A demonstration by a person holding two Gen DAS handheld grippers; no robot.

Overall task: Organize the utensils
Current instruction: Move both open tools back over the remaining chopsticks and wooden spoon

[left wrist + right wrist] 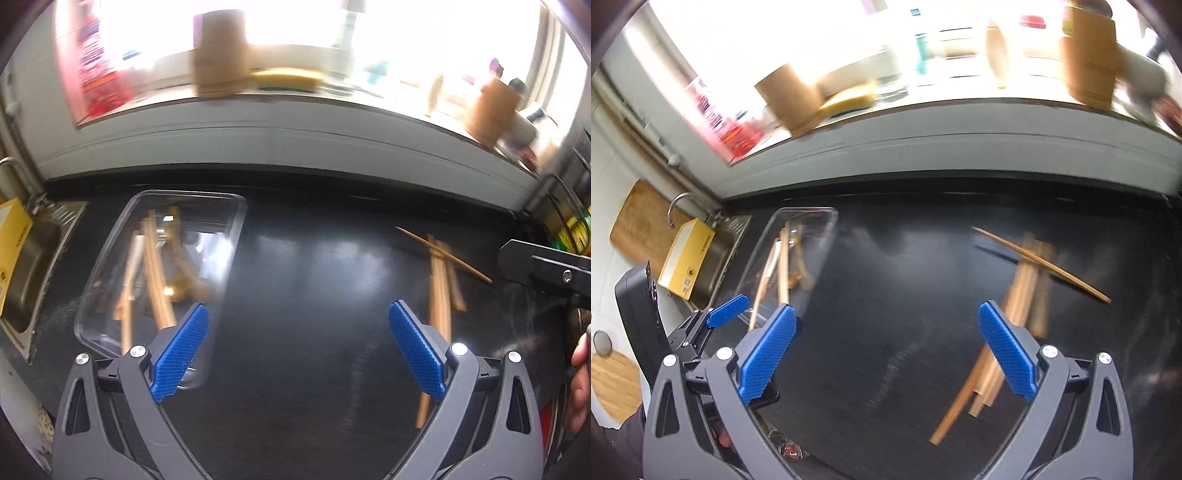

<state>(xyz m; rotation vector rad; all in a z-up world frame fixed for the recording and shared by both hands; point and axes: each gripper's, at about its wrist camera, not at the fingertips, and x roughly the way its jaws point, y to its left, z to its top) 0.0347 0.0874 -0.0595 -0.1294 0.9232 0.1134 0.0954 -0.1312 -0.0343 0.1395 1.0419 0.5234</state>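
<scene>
Tongs of ours, left tongs [297, 347] and right tongs [886, 349], gape released over the black bench [314, 258], clear tray [236, 221] leftward, loose wooden utensils [1027, 273] rightward.

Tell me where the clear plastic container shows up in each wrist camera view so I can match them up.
Left wrist view: the clear plastic container sits left of centre on the black counter, wooden utensils inside, behind the gripper's left finger.
Right wrist view: the container is left of centre, seen narrower, beside the sink.
Shared landmark: the loose pile of wooden utensils at right on the counter.
</scene>
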